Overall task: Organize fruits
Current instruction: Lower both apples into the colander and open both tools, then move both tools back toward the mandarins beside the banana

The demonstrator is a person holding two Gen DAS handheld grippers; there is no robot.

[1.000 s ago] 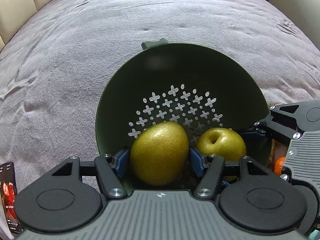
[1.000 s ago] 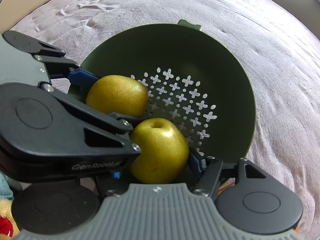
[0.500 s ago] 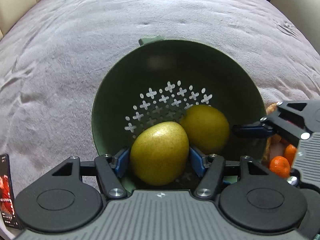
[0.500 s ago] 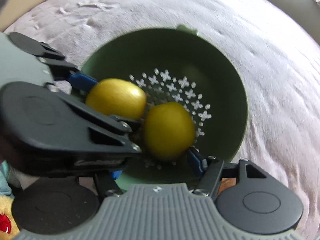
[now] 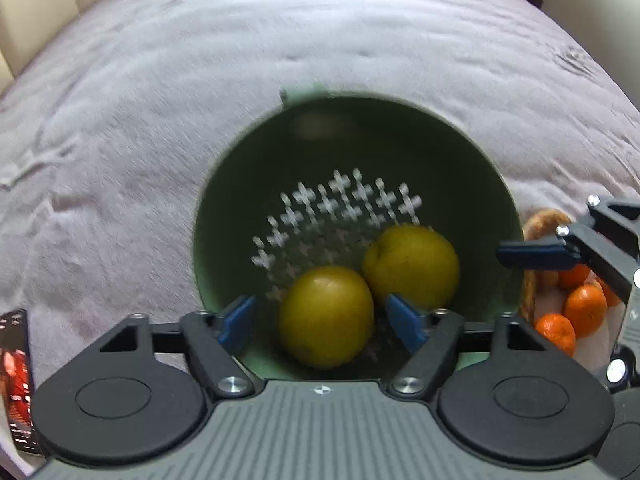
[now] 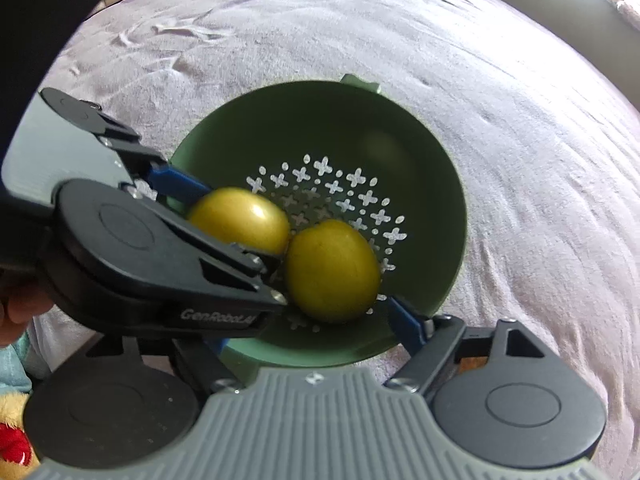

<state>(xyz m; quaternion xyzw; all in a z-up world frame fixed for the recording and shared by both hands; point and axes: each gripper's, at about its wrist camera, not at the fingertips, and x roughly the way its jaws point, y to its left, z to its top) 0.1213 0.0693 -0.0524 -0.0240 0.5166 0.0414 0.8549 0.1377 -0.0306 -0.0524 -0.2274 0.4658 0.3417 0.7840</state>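
Through my left wrist camera I look down into the green colander (image 5: 496, 184), which sits on a grey bedspread (image 5: 160, 120). Two yellow-green pears lie in its perforated bottom, touching each other. The near pear (image 5: 326, 316) is smooth, rounded and a little blurred; it sits at the colander's near wall, between my left gripper's (image 5: 322, 320) blue pads. The jaws are opening, wide, and I see a gap on each side of the fruit, so nothing is gripped. The far pear (image 5: 412, 266) lies up and to the right of it, its dimpled end turned toward the left. Right of the colander, my right gripper (image 5: 560, 252) reaches in from the frame edge above a cluster of oranges (image 5: 576, 308). A phone (image 5: 16, 376) lies left of the colander.

Through my right wrist camera the colander (image 6: 420, 152) shows its cross-shaped holes clearly. One pear (image 6: 332, 270) rests near the colander's near wall, egg-shaped, its long axis running from upper left to lower right. It lies between my right gripper's (image 6: 320, 320) pads, whose jaws are opening; the right pad stands clear of it and the left pad is hidden behind the other tool. The second pear (image 6: 240, 218) lies to its left, long axis roughly level across the frame, with the left gripper (image 6: 224, 224) straddling it loosely.
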